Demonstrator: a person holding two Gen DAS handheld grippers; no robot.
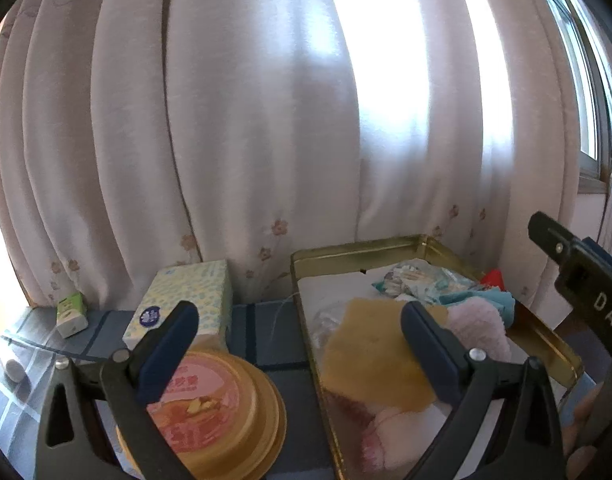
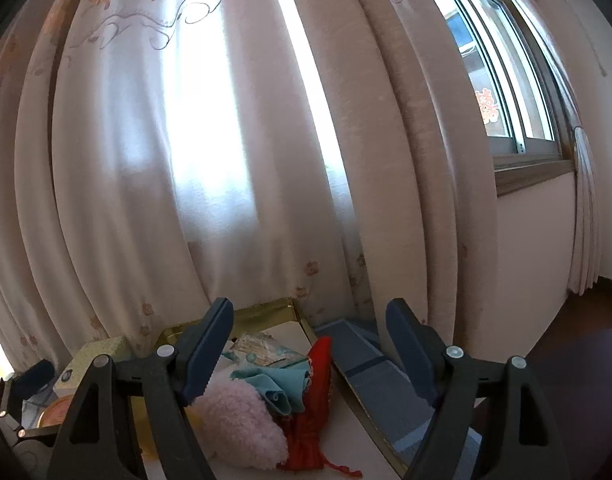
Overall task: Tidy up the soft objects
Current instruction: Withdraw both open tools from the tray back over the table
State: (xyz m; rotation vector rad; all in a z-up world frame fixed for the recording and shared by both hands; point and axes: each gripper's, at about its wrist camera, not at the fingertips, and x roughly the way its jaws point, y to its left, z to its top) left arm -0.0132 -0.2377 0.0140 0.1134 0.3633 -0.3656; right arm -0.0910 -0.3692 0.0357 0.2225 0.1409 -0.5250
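A gold metal tray holds the soft things: a yellow cloth, a fluffy pink piece, a teal cloth, a plastic-wrapped pack and a pink-white item. My left gripper is open and empty, above the tray's left edge. In the right wrist view my right gripper is open and empty over the tray, above the fluffy pink piece, teal cloth and a red tasselled pouch.
A tissue box, a round gold tin with a pink label, a small green-white box and a white cylinder sit on the checked blue tablecloth. Curtains hang behind. A window is at right.
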